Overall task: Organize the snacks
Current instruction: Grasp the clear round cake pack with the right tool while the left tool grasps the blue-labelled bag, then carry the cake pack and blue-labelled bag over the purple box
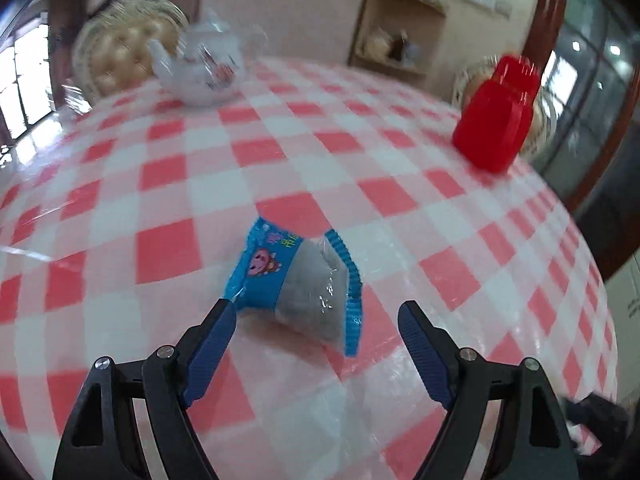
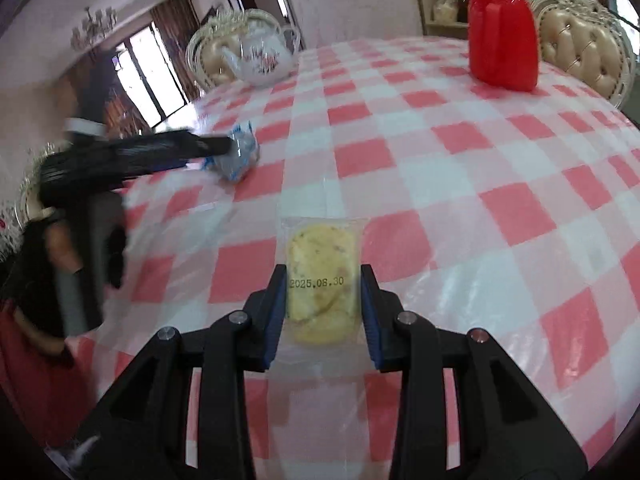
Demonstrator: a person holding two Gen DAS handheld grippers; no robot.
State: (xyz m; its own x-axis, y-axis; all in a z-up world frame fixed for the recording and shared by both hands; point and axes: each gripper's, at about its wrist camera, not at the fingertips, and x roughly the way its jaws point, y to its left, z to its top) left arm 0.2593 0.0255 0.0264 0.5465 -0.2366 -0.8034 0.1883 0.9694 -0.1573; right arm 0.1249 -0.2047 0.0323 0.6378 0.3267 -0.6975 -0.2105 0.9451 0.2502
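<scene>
My right gripper (image 2: 323, 304) is clenched on a clear-wrapped yellow biscuit (image 2: 322, 280) lying on the checked tablecloth (image 2: 440, 160), pads against both its sides. My left gripper (image 1: 316, 332) stands released, jaws wide; the blue snack packet (image 1: 296, 280) lies between the fingertips, its corner at the left pad, not yet gripped. At two o'clock of the left view stands a red container (image 1: 496, 120), closed as far as I can tell; at eleven, a white teapot (image 1: 204, 68). In my judgement nothing is sorted yet: both snacks remain on the cloth.
</scene>
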